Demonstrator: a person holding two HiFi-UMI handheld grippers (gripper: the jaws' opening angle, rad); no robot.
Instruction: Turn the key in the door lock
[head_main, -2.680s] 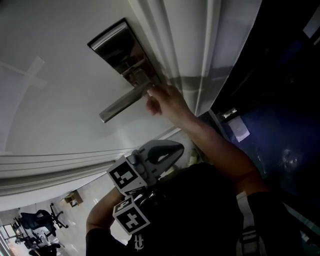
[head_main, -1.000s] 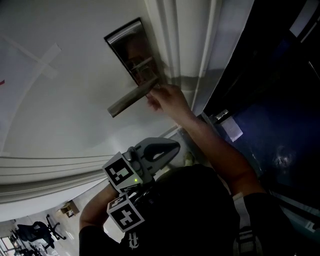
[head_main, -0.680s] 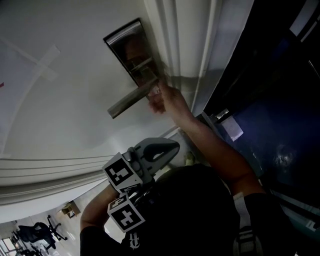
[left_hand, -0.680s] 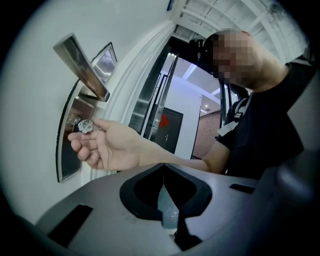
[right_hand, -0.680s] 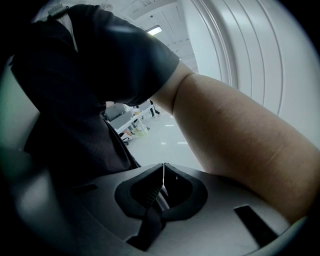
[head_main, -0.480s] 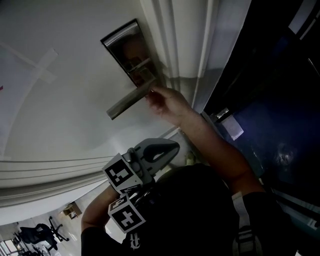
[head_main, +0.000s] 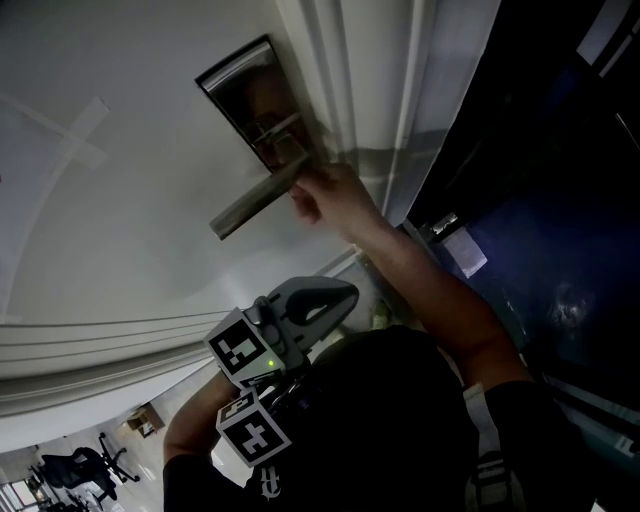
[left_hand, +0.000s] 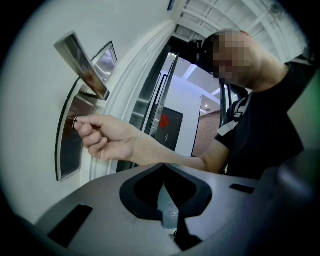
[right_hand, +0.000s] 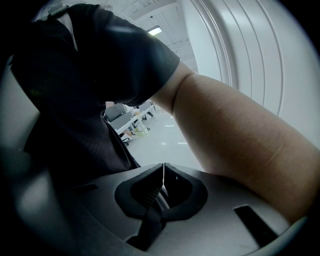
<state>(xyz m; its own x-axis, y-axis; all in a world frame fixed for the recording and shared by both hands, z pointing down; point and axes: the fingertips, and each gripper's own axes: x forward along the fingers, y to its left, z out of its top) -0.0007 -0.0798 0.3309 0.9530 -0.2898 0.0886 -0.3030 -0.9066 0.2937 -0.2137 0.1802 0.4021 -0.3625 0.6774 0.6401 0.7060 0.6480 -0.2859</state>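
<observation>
A bare hand pinches the key at the metal lock plate, just under the lever handle. The left gripper view shows the same hand, the plate and the handle from the side. My left gripper is shut with nothing in it and points at that hand from a distance. My right gripper is also shut and empty, beside a bare forearm. Two marker cubes show low in the head view, against a dark shirt.
The white door has raised mouldings along its lower part. The door's edge and frame border a dark opening on the right. Office chairs stand far behind. A glass doorway lies beyond the lock.
The hand has stayed at the key under the handle, with small shifts of fingers and wrist. The head view has drifted slightly. Both grippers stay where they were.
</observation>
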